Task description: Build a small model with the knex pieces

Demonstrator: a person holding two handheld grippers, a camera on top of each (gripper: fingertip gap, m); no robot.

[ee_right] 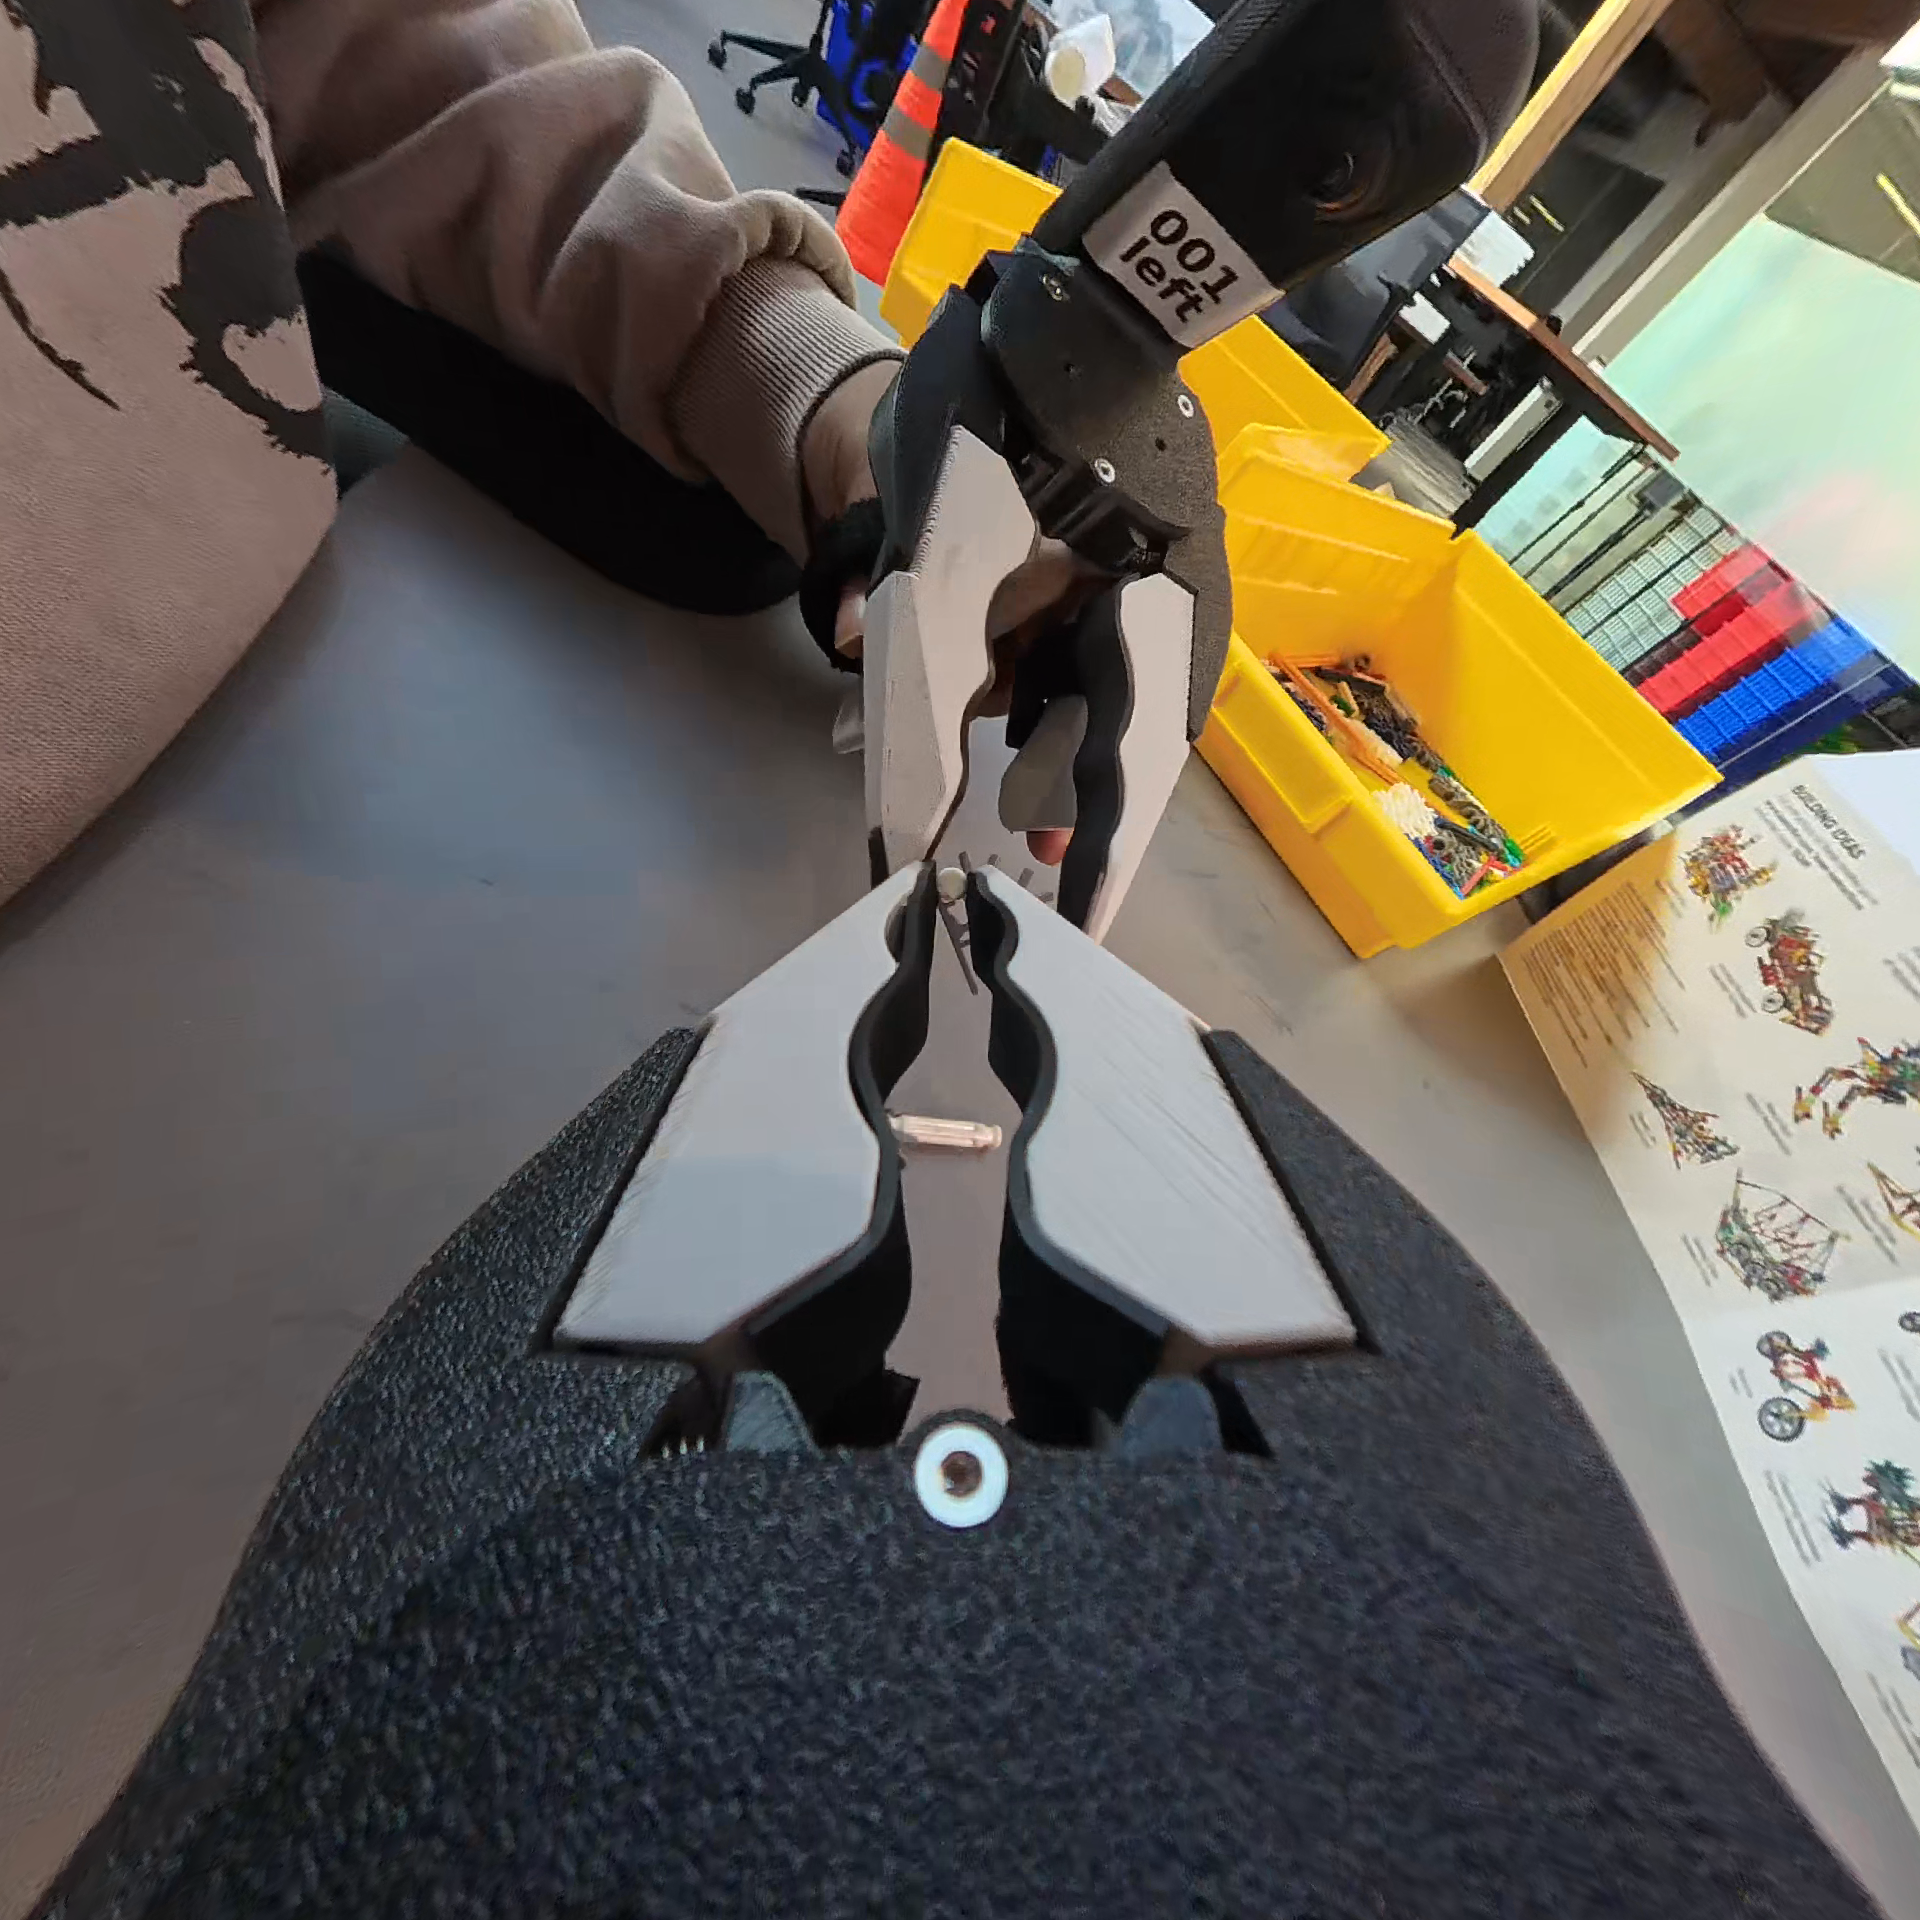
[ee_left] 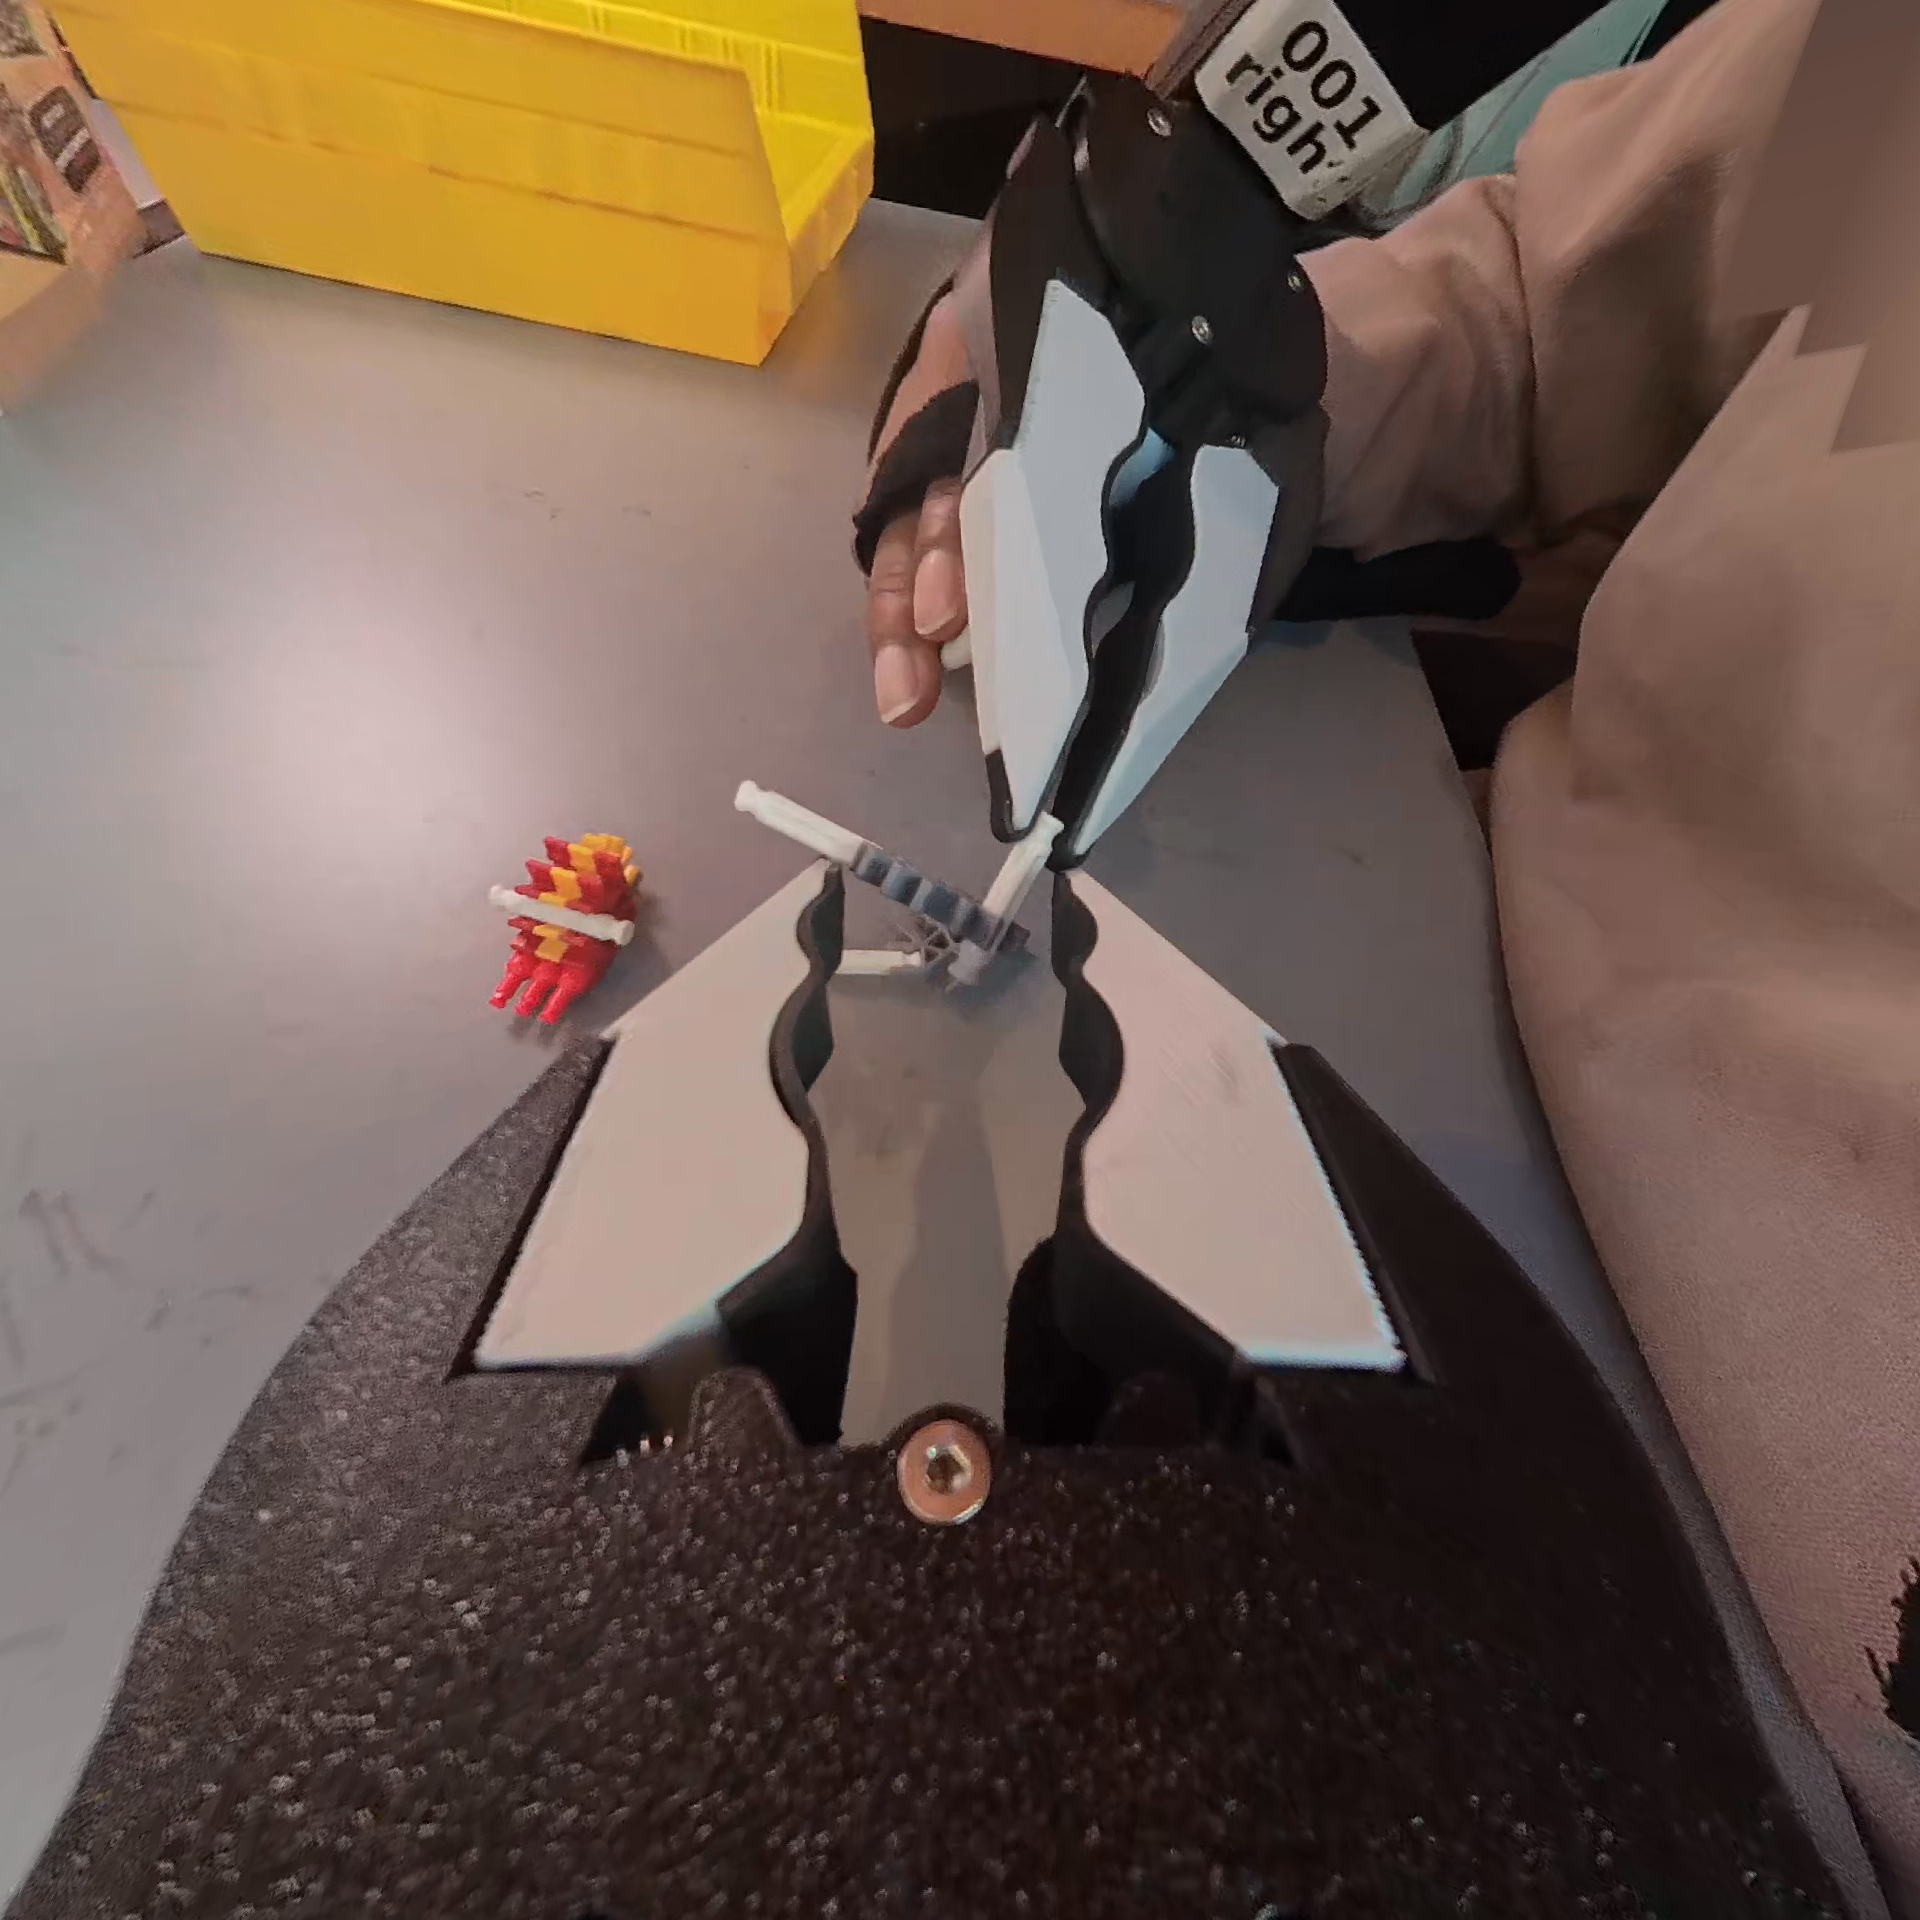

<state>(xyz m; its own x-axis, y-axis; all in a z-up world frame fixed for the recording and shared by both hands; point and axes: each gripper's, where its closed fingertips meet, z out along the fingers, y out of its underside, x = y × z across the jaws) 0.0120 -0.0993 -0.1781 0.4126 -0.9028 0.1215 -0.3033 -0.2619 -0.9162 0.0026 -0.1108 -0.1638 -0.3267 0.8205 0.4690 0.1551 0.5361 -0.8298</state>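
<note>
Grey table (ee_left: 312,582), yellow bins (ee_right: 1475,665), leaflet (ee_right: 1766,1039); office chairs behind. Right gripper (ee_right: 948,883) jaws pinching white rod (ee_left: 1023,868); left gripper (ee_left: 945,883) jaws spread.

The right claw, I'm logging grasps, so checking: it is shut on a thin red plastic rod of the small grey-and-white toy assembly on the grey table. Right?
Not quite: the thin plastic rod is white, not red. The left wrist view shows the right claw shut on it, at the small grey-and-white toy assembly on the grey table.
</note>
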